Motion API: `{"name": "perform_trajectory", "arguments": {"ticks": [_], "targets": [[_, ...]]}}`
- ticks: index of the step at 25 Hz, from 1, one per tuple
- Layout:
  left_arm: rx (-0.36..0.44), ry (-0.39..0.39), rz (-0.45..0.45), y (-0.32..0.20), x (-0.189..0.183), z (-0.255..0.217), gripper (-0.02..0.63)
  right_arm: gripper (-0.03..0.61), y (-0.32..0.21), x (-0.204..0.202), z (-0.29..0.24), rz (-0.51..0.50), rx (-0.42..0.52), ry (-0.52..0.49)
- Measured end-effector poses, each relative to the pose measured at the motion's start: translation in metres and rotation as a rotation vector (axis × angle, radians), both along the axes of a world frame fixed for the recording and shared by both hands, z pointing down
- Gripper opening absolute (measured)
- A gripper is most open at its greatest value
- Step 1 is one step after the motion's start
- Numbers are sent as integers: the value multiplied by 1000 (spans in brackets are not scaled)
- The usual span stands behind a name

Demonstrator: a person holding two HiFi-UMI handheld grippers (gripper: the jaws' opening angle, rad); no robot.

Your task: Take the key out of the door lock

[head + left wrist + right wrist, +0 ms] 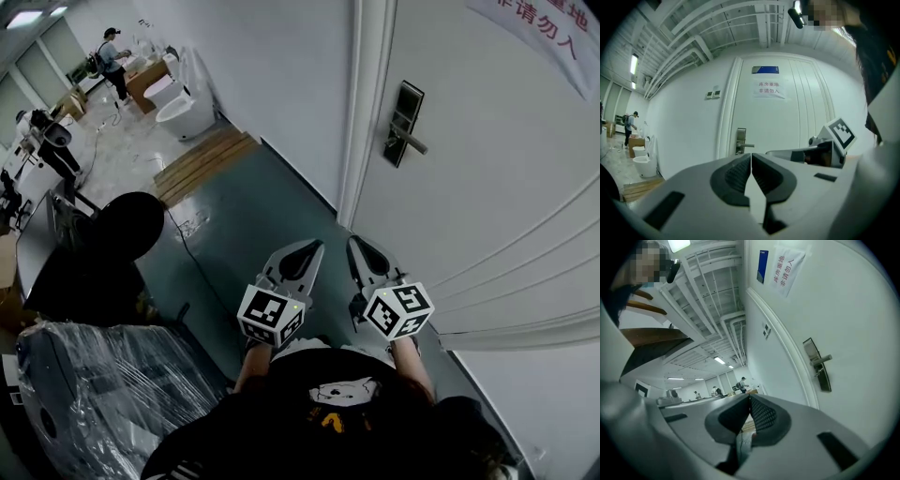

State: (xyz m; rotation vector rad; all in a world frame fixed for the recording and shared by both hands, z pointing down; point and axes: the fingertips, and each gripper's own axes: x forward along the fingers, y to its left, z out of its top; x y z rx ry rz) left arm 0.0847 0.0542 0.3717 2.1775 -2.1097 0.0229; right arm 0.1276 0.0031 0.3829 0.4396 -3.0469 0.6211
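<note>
Nearest the camera, a black shirt [328, 412] fills the bottom of the head view, and just beyond it two forearms are seen reaching forward. Each holds a gripper topped by a marker cube [272, 316]. The left gripper [307, 251] and the right gripper [361, 248] are held side by side, close together but apart, above a grey-green floor [244, 216], both pointing away from the person.

In the left gripper view the jaws are pressed together along their length, with nothing between them. In the right gripper view the jaws are likewise closed on each other and hold nothing.

A white door [487, 159] takes up the right of the scene. The door lock [403, 124], a dark upright plate with a lever handle [414, 142], is mounted near the door's left edge, well beyond both grippers and touched by neither. The key cannot be made out at the lock in any view, as the plate is shown too small. A paper sign [769, 89] with red print is fixed higher on the door, with a blue plate [765, 70] above it.

At the far left, a wooden pallet [202, 159] is laid on the floor against the wall, with white toilets [183, 108] beyond it and a person [112, 61] standing farther off. A plastic-wrapped bundle [94, 394] is seen at the near left.
</note>
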Motion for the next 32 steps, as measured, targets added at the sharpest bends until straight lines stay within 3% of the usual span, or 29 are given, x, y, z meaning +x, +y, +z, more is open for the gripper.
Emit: {"name": "perform_trajectory", "arguments": {"ticks": [19,24,32], "targets": [[-7,26,-146,34,-69,12,12,5,20,-68,9,-116,-6,26],[-3,21,-174,26,-92,13,12,5,7,-95,10,-151,-13,15],[-18,17,-199,-18,-160,20,12,5,-41,-159,23,-171,-58,0]]}}
